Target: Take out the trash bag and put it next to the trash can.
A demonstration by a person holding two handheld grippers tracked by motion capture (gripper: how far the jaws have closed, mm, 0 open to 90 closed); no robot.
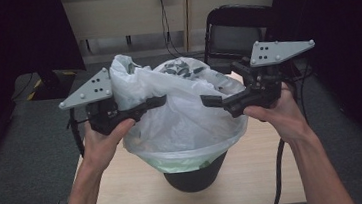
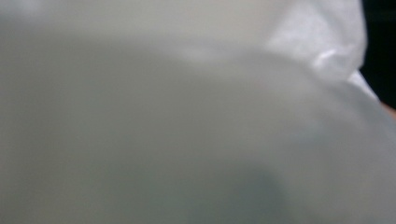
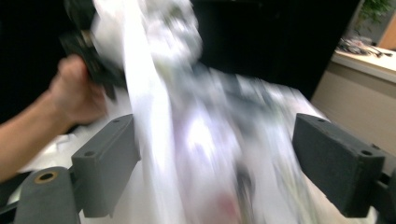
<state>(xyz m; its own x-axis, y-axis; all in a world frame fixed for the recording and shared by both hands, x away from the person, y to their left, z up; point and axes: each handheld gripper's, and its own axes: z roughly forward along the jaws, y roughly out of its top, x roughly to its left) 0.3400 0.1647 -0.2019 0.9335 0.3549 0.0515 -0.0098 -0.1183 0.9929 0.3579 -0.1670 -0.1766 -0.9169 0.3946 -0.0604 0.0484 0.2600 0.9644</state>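
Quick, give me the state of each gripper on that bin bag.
Left gripper: shut on the white bin bag.
Right gripper: open, jaws wide apart, bag between them but not pinched.

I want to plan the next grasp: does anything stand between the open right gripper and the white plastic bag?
Nothing visible does. The right gripper is open, and the white plastic bag lies directly between its jaws.

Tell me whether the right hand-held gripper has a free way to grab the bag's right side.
Probably yes. The right hand-held gripper stands open, with its jaws wide apart, right beside the white bag in the bin, and nothing lies between them. The left hand-held gripper grips the other side.
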